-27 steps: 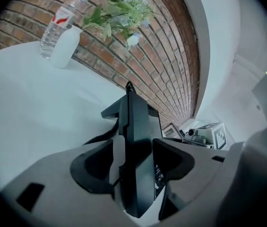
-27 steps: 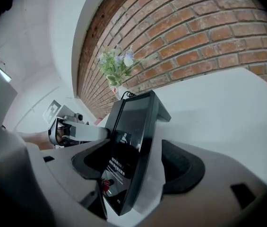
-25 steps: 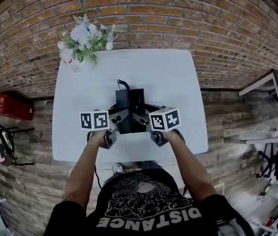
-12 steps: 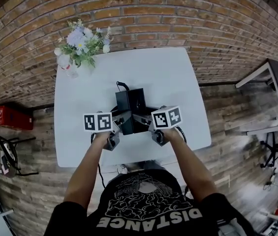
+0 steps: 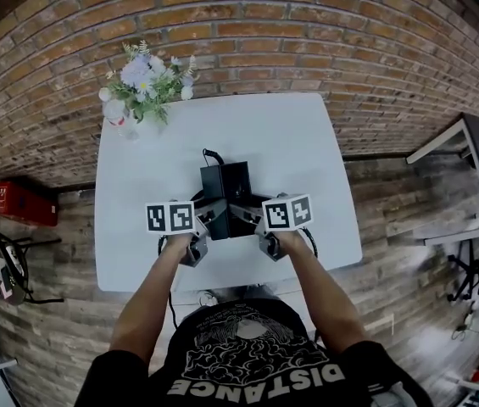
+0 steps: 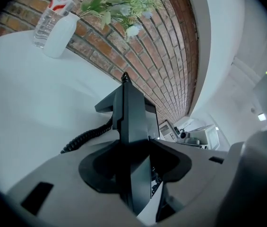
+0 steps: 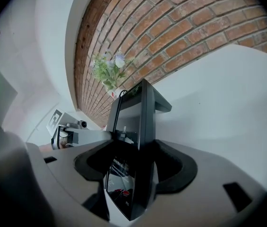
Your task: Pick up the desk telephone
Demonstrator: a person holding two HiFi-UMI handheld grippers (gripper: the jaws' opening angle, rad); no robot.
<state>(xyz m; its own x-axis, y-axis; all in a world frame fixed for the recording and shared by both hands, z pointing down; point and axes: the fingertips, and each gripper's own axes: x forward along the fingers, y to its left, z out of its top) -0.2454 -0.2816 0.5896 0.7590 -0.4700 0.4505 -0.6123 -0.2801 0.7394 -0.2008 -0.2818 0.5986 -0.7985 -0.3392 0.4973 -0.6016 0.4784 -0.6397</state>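
A black desk telephone (image 5: 225, 185) stands on the white table (image 5: 290, 142), its coiled cord (image 6: 86, 137) trailing off to the left. My left gripper (image 5: 208, 215) is at the phone's left side and my right gripper (image 5: 244, 214) at its right side. In the left gripper view the phone's thin edge (image 6: 128, 117) runs between the jaws of the left gripper (image 6: 135, 167). The right gripper view shows the phone's other edge (image 7: 142, 122) between the jaws of the right gripper (image 7: 133, 169). Both pairs of jaws are closing around the phone, and I see no firm press.
A white vase with flowers (image 5: 144, 79) and a plastic water bottle (image 6: 50, 18) stand at the table's far left corner against the brick wall. A red box (image 5: 19, 202) lies on the floor at left. Another desk (image 5: 476, 168) is at right.
Both pairs of jaws have narrowed around the phone's sides. Hands and phone stay in the same place on the table; only the head view has shifted a little.
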